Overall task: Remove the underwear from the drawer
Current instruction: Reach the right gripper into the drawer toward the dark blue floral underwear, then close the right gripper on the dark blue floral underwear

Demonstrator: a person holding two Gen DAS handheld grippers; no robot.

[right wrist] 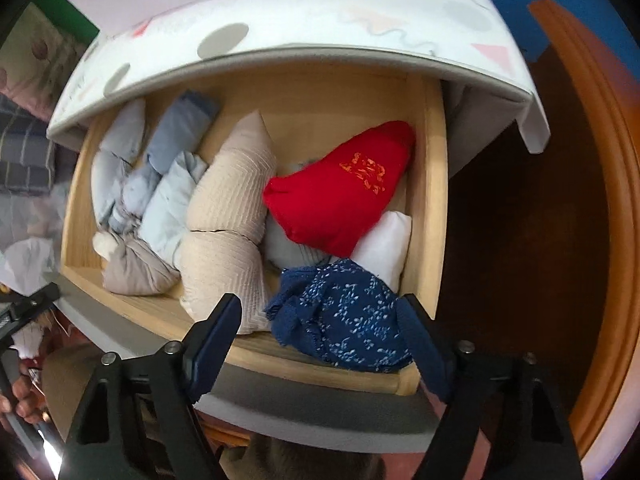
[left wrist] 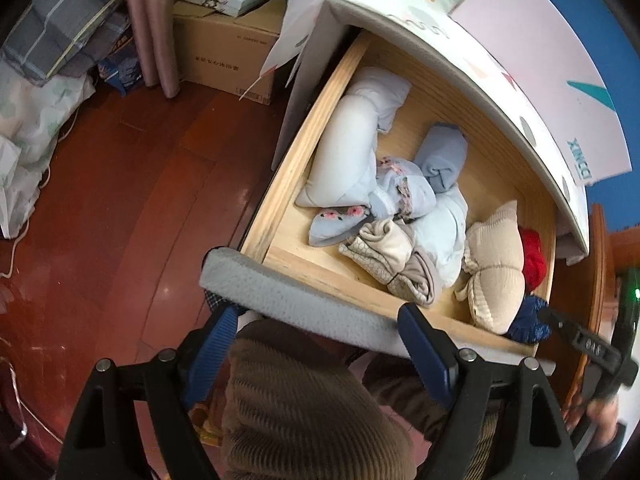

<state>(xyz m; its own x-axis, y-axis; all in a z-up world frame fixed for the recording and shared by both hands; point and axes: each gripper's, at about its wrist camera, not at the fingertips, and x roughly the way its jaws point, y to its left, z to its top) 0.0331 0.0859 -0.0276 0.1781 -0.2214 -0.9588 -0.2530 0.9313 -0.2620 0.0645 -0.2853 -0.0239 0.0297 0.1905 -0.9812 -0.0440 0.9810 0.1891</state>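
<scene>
**Navy underwear sits between the right claw's fingers at the drawer's front corner**

The navy floral underwear (right wrist: 344, 316) lies bunched in the front right corner of the open wooden drawer (right wrist: 434, 200), partly draped over the front board. The right claw (right wrist: 320, 340) stands apart on either side of it. Its right finger (right wrist: 420, 344) lies against the cloth's edge, but blur and matching blue make it hard to tell whether it presses. The left finger stands clear of the cloth, in front of a beige ribbed bundle (right wrist: 228, 216). In the left wrist view only a small scrap of the underwear shows, half hidden behind that bundle and the right claw's black frame.

Just behind the underwear lie a red folded garment (right wrist: 344, 188) with an orange print too small to read, and a white piece (right wrist: 384, 248) mostly covered by the two. To the left, pale blue rolls (left wrist: 440, 160) and a grey-beige piece (left wrist: 404, 272) crowd together; their edges run into one another.

The left claw (left wrist: 320, 344) is apart, empty, hovering over the drawer's grey padded front edge (left wrist: 280, 296) and a ribbed brown sleeve or knee (left wrist: 304, 408); which, I cannot tell. The cabinet's patterned top (right wrist: 320, 28) hides the drawer's rear. A hand (right wrist: 24, 400) is cut off at the right wrist view's left edge.
</scene>
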